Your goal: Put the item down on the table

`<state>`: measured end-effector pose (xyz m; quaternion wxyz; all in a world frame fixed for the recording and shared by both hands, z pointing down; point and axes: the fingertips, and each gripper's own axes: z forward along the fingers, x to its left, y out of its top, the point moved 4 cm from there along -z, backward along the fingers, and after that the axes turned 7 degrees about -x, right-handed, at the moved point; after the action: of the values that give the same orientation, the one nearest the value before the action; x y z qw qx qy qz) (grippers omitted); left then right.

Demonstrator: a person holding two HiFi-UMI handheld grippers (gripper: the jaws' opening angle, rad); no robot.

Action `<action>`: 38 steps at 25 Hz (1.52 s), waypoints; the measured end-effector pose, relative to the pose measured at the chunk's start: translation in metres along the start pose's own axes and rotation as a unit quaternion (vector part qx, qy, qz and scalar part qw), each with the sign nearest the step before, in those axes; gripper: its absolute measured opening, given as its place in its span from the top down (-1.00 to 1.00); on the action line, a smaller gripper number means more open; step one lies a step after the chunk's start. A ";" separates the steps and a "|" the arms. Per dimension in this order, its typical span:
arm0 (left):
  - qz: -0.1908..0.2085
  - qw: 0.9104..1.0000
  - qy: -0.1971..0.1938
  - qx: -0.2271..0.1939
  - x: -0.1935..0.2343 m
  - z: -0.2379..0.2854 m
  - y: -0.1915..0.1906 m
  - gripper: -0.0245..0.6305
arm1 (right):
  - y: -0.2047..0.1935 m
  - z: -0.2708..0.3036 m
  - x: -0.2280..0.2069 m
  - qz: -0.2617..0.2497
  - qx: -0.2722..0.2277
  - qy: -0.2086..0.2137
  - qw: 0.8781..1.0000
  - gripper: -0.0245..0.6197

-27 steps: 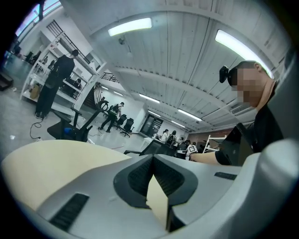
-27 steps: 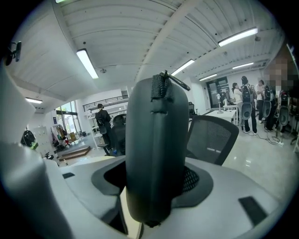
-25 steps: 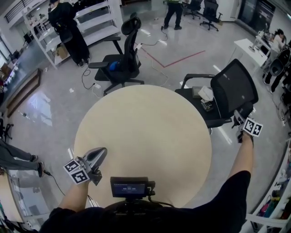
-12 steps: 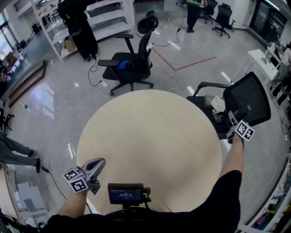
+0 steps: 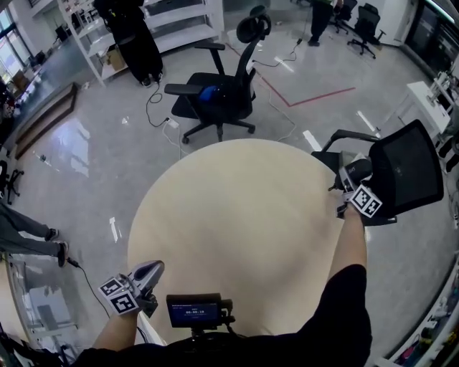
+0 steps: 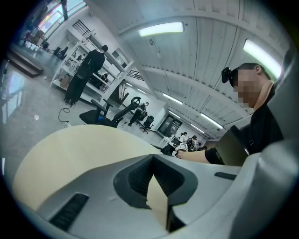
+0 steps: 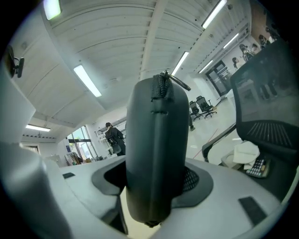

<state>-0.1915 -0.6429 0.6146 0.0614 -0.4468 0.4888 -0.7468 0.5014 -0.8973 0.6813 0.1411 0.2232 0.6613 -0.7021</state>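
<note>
A round beige table fills the middle of the head view. My right gripper hovers at the table's right edge, shut on a dark grey zippered case. In the right gripper view the case stands upright between the jaws of my right gripper, with its zip pull at the top. My left gripper sits at the table's near left edge. In its own view my left gripper has its jaws together with nothing between them, and the tabletop stretches ahead.
A black office chair stands beyond the table's far edge. Another black chair is close behind my right gripper. A small screen device sits at the near edge. People and white shelves are far back.
My right gripper has carried the case leftward from beside the chair to the table's right edge. The left gripper has stayed shut at the near left edge.
</note>
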 end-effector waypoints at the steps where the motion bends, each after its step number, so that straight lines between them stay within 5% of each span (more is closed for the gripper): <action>1: -0.004 1.000 0.004 0.002 0.006 -0.005 -0.002 0.92 | -0.013 0.009 0.009 0.003 0.003 0.007 1.000 0.09; 23: -0.040 0.998 0.039 -0.013 0.070 -0.073 -0.007 0.92 | -0.159 0.126 0.151 0.005 0.084 0.103 0.991 0.09; 38: -0.049 0.998 0.038 -0.017 0.071 -0.075 -0.011 0.92 | -0.174 0.130 0.167 -0.072 0.127 0.132 0.980 0.09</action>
<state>-0.2843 -0.6236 0.6570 -0.0014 -0.4420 0.4814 -0.7569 0.2548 -0.9948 0.7520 -0.0280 0.2816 0.5940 -0.7531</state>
